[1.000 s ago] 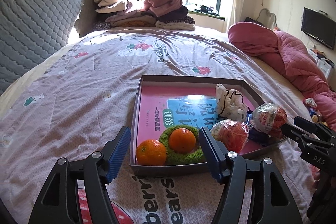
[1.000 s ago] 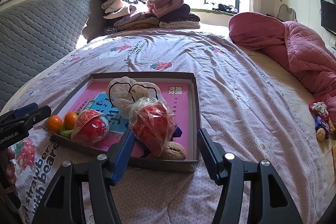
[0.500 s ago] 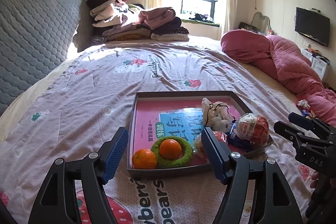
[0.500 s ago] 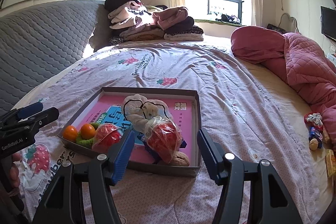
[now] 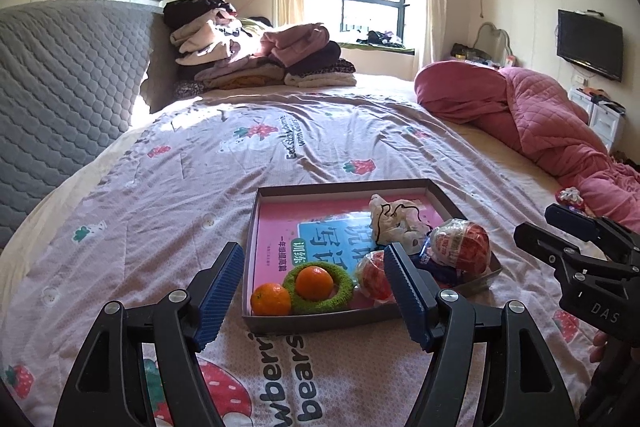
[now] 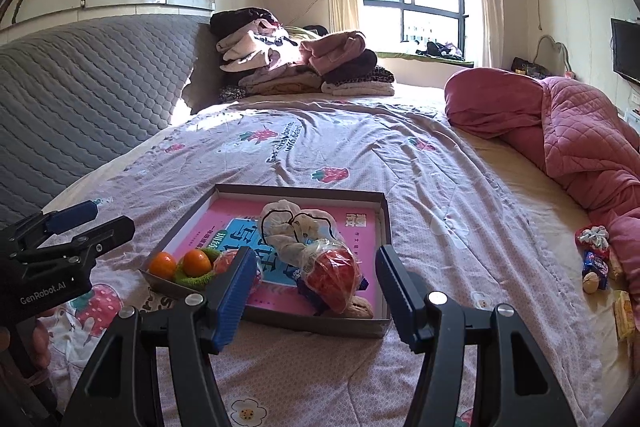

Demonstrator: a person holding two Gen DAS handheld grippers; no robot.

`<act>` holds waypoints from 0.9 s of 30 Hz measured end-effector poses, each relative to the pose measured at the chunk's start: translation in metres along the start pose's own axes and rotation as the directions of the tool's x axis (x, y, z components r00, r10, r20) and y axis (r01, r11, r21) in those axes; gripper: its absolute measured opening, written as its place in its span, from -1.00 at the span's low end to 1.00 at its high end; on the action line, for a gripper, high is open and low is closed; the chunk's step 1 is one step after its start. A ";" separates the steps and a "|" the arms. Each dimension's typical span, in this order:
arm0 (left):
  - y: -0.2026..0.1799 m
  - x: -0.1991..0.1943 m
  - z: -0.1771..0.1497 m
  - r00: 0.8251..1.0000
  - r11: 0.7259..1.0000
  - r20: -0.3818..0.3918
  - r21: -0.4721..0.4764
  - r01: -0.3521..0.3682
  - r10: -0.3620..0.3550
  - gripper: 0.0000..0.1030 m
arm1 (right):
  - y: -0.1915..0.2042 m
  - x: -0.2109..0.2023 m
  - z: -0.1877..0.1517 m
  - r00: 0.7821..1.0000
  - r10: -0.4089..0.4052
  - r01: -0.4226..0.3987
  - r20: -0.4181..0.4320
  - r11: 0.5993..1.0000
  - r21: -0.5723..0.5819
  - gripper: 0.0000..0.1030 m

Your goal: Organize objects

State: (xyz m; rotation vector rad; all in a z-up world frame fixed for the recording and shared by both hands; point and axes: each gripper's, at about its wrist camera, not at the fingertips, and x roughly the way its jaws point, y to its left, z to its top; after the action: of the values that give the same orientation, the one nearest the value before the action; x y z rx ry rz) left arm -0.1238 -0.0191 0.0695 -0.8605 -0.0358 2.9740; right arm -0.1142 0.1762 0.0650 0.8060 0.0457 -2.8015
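A shallow brown box (image 5: pixel 344 185) with a pink book in it lies on the bed; it also shows in the right wrist view (image 6: pixel 386 227). In it are two oranges (image 5: pixel 271 299) (image 5: pixel 314 282), one inside a green ring (image 5: pixel 343 294), two bagged red fruits (image 5: pixel 462 247) (image 6: pixel 333 274), a cream cloth bundle (image 5: pixel 394 225) and a walnut (image 6: pixel 359 306). My left gripper (image 5: pixel 316 297) is open and empty, above the bed in front of the box. My right gripper (image 6: pixel 316 301) is open and empty, in front of the box's right part.
The bed has a pink strawberry-print sheet (image 5: pixel 240 163). Folded clothes (image 5: pixel 256 63) are stacked at the far end. A rolled pink quilt (image 5: pixel 540 115) lies along the right side. Small loose items (image 6: pixel 596 259) lie on the sheet at the right. A grey padded headboard (image 5: pixel 60 87) is on the left.
Both grippers have pulled back and risen from the box, which now looks smaller and farther. Both stay open. The things in the box have not moved.
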 end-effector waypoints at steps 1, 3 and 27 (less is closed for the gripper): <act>-0.001 -0.003 0.001 1.000 1.000 0.003 0.000 0.002 -0.002 0.43 | 0.001 -0.002 0.001 1.000 0.002 -0.002 0.003 1.000 -0.001 0.19; -0.003 -0.010 0.001 1.000 1.000 0.011 -0.002 0.006 -0.006 0.44 | 0.004 -0.007 0.002 1.000 0.009 -0.009 0.010 1.000 -0.004 0.19; -0.023 -0.073 0.002 0.997 0.999 0.060 -0.012 -0.038 0.038 0.51 | 0.018 -0.064 0.009 0.994 0.048 -0.046 0.098 0.999 -0.027 0.20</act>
State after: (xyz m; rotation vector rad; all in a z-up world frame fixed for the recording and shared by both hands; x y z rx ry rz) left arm -0.0620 0.0002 0.1112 -0.7811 -0.0389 3.0373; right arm -0.0619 0.1712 0.1072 0.6533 0.0447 -2.7864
